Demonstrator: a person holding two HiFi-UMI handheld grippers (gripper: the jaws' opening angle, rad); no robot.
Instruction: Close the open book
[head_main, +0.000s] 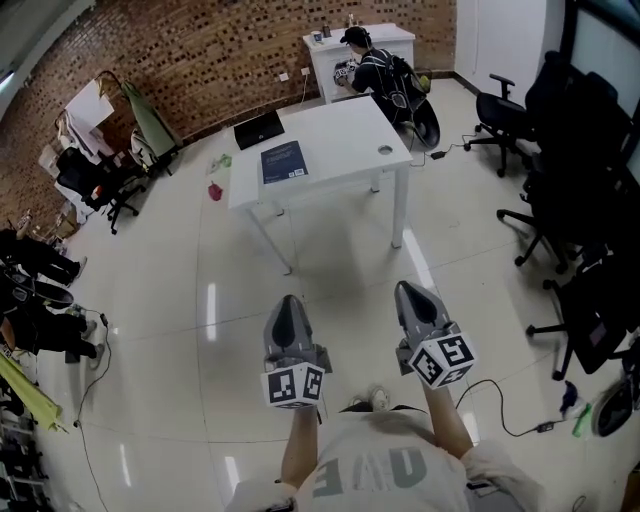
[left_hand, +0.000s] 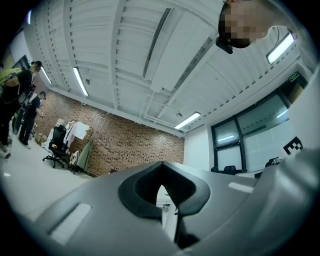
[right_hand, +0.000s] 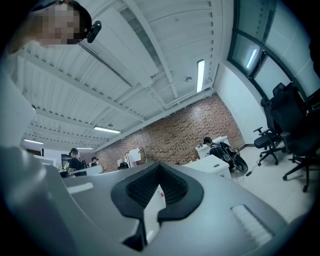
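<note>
The left claw (head_main: 288, 308) and the right claw (head_main: 414, 298) are hovering pressed shut and empty above the pale glossy floor (head_main: 180, 330), well apart from the white rectangular desk (head_main: 340, 135), where the dark blue rectangular book (head_main: 284, 161) is lying flat and closed near a black laptop (head_main: 258, 129).

Right gripper (right_hand: 160, 175) closed, white table (right_hand: 212, 162) beyond

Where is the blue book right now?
In the head view, the blue book lies at the left end of the white table, beside the black laptop.
</note>
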